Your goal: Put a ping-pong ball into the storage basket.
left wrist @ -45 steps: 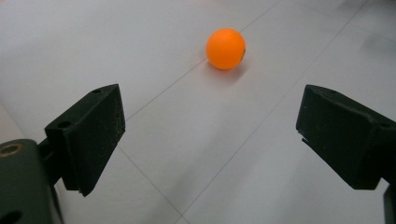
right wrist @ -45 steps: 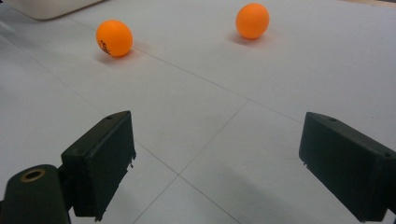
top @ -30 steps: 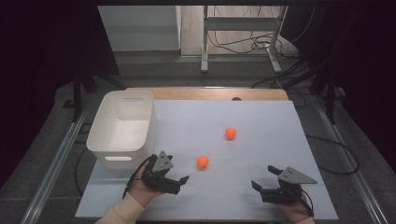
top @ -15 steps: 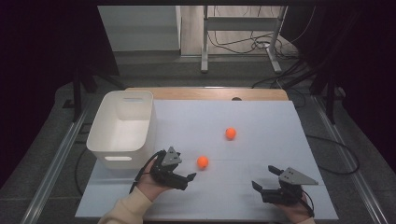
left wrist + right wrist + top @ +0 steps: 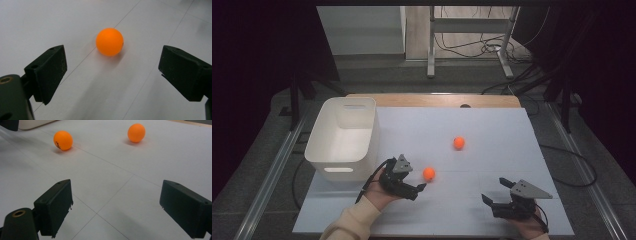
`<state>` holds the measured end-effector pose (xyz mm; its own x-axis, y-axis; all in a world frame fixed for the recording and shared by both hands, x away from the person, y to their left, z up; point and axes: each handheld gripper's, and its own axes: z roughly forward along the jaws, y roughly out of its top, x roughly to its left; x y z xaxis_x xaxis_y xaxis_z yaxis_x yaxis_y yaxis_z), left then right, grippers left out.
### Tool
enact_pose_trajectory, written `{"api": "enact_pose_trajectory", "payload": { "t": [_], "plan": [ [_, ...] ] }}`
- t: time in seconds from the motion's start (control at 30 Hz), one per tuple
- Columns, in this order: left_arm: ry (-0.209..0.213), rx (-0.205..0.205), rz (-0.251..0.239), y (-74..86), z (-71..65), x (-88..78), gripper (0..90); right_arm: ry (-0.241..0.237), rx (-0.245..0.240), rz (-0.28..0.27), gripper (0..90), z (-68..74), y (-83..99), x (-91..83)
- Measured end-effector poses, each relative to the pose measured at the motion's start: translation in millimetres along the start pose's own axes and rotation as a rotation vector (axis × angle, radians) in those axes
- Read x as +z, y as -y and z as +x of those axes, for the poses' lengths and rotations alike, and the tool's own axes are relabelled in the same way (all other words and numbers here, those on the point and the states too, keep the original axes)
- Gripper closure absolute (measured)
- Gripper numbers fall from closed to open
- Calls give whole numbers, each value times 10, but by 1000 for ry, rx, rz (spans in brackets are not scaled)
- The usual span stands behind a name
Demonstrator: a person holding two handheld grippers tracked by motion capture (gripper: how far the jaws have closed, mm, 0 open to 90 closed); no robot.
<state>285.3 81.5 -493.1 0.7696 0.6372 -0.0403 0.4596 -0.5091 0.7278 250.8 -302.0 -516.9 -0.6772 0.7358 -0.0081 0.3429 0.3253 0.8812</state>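
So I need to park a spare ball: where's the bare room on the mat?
Bare: the far right of the mat, beyond the far ball, and the strip between both hand-held grippers. Crowded: around the near ball, by the left hand-held gripper and bin.

White table [image 5: 492, 125]: 2 orange balls [image 5: 429, 173], bin [image 5: 343, 137]

Near orange ball [image 5: 109, 41]: smooth matt plastic. Surface [image 5: 492, 135]: white, matt, paper-like sheeting with faint seams. Bin [image 5: 343, 137]: white, smooth plastic. Left hand-held gripper [image 5: 112, 77]: black, matt, slightly rough-edged jaws.
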Motion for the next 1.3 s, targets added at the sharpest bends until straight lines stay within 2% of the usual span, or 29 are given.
{"api": "enact_pose_trajectory", "payload": {
  "t": [0.53, 0.67, 1.03, 1.3],
  "plan": [
    [53, 15, 43, -187, 16, 128, 93, 4, 1, -2, 115, -1, 0, -3],
    [62, 14, 40, -251, 40, 135, 94, 3, -1, -1, 115, 1, 1, -4],
    [70, 7, 73, -297, 43, 286, 94, 5, 10, -3, 113, -5, 2, -5],
    [72, -5, 103, -310, 103, 423, 95, 2, 6, -1, 113, -9, 2, 6]
  ]
}}
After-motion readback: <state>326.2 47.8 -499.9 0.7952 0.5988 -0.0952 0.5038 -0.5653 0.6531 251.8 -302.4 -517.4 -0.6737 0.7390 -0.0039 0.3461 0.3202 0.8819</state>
